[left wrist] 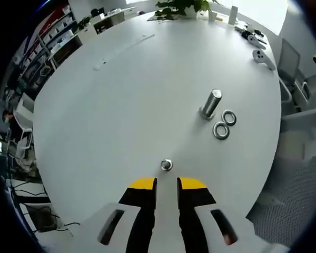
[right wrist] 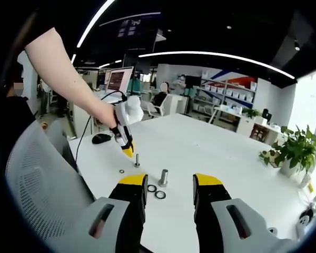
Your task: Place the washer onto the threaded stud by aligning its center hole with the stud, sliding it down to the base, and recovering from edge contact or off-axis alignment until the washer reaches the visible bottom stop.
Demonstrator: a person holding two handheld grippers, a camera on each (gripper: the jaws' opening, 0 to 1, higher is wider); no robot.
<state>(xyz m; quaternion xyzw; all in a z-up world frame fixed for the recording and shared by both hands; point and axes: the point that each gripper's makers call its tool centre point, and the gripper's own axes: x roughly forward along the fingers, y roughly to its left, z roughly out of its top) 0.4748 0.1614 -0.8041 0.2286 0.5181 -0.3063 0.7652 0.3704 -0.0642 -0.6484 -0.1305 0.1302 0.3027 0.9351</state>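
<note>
Yellow-tipped jaws of the left tool [left wrist: 167,183] are seen parted and empty in the left gripper view, hovering over the white desk [left wrist: 121,105]. Just ahead of the tips a small upright stud [left wrist: 166,165] stands on the desk, looked at almost end-on; whether a washer already sits at its base cannot be told. Farther out a larger metal cylinder [left wrist: 210,104] stands upright, and two washers [left wrist: 224,124] lie flat just beside its foot, close together. In the right gripper view the right tool [right wrist: 170,182] is likewise held released, with nothing between its jaws. Beyond it the cylinder [right wrist: 163,177] and the two washers [right wrist: 156,191] are seen, then the stud [right wrist: 137,160] with a small ring [right wrist: 121,171] lying flat near it, and the left tool [right wrist: 127,151] held in a hand [right wrist: 106,113] just above the stud. The task is judged to be at its start, no washer being gripped. A washer would have to be picked up by its edge first, then carried level over the stud, its hole centred on the tip before being lowered.
</note>
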